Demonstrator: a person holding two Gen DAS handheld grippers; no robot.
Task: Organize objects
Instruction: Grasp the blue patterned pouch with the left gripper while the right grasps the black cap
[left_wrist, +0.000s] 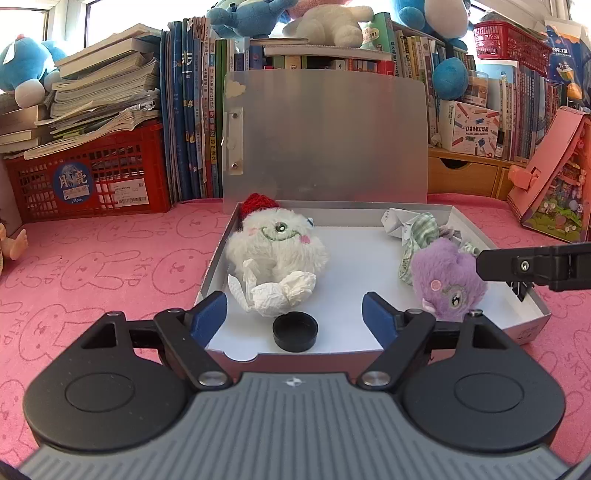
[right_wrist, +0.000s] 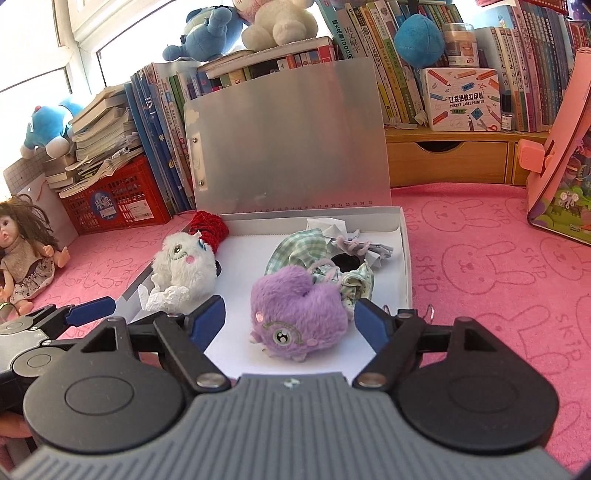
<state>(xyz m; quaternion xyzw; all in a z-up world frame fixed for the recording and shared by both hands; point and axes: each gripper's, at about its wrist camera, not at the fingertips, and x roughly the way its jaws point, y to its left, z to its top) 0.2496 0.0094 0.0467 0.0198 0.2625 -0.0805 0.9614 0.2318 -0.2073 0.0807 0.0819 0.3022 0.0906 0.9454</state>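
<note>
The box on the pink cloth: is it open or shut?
Open: the box has its lid standing upright behind it, toys lying inside.

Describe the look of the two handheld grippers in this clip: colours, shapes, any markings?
Both match. The left gripper and right gripper each have a grey ribbed body with a small cross-shaped mark at its front edge, flanked by two black rounded housings bearing raised discs. Black linkage arms with silver pivot pins carry blue finger pads. No cables or sleeves show.
</note>
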